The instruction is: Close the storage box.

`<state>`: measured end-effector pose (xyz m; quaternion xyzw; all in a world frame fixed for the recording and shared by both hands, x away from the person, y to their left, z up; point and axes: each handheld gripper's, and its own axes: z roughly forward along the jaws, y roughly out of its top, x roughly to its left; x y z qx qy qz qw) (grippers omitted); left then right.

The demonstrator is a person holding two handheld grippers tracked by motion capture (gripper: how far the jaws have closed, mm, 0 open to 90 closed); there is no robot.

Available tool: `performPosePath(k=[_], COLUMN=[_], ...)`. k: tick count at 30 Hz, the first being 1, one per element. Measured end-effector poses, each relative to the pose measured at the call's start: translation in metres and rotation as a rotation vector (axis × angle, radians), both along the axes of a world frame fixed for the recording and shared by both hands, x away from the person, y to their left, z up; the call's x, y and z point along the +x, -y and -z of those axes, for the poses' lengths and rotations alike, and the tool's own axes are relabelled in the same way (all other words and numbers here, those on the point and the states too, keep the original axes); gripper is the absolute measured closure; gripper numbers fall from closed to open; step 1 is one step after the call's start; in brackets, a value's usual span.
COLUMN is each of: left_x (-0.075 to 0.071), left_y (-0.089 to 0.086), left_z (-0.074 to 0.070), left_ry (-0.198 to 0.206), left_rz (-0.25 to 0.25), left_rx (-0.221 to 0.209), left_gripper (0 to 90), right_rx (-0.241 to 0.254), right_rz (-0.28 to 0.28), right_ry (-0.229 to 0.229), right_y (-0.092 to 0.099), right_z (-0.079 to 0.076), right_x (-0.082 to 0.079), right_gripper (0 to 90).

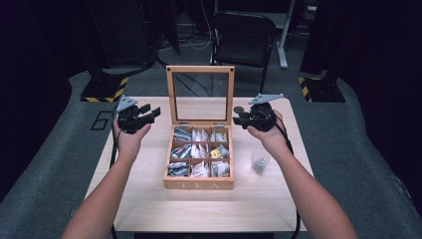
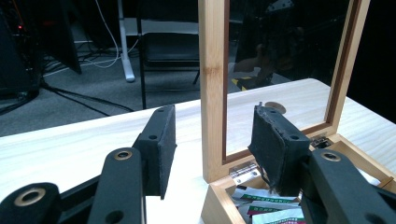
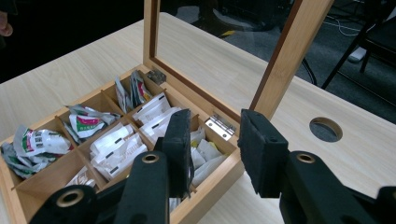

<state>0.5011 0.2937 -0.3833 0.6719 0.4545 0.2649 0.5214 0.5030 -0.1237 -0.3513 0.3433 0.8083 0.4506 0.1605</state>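
Tea box (image 1: 199, 184) sits mid-table (image 1: 149, 199), glass lid (image 1: 200, 94) standing upright on its hinges (image 3: 219, 126). Nine compartments, tea bags (image 1: 191, 149) in them.

Left claw (image 1: 155, 112): held off the box's left side, near the lid's left post, not touching. Jaws spread partway, nothing between them. In the left gripper view the lid's wooden post (image 2: 212, 88) stands beyond the gap between the pads (image 2: 161, 149).

Right claw (image 1: 238, 115): just beside the lid's right edge, above the table. Jaws parted, empty; from the right gripper view the box's near corner and lid post (image 3: 289, 60) lie beyond the pads (image 3: 180, 149).

Small clear cup (image 1: 260, 162) sits under the right wrist, beside the box.
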Motion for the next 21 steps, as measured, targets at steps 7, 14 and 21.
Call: performPosePath(k=[7,14,21], left_x=[0.002,0.007,0.007], left_y=[0.001,-0.003,-0.005], left_z=[0.002,0.004,0.005], left_ry=[-0.002,-0.014,-0.014], left_rz=[0.006,0.001,0.000], left_rx=[-0.001,-0.008,-0.008], left_gripper=[50.2,50.2,50.2], right_rx=[0.002,-0.009,-0.028], right_rz=[0.011,0.033,0.059], right_ry=[0.007,0.020,0.014], right_y=[-0.005,-0.009,-0.011], right_z=[-0.002,0.003,0.009], right_x=[0.012,0.030,0.046], right_gripper=[61.7,60.8,58.5])
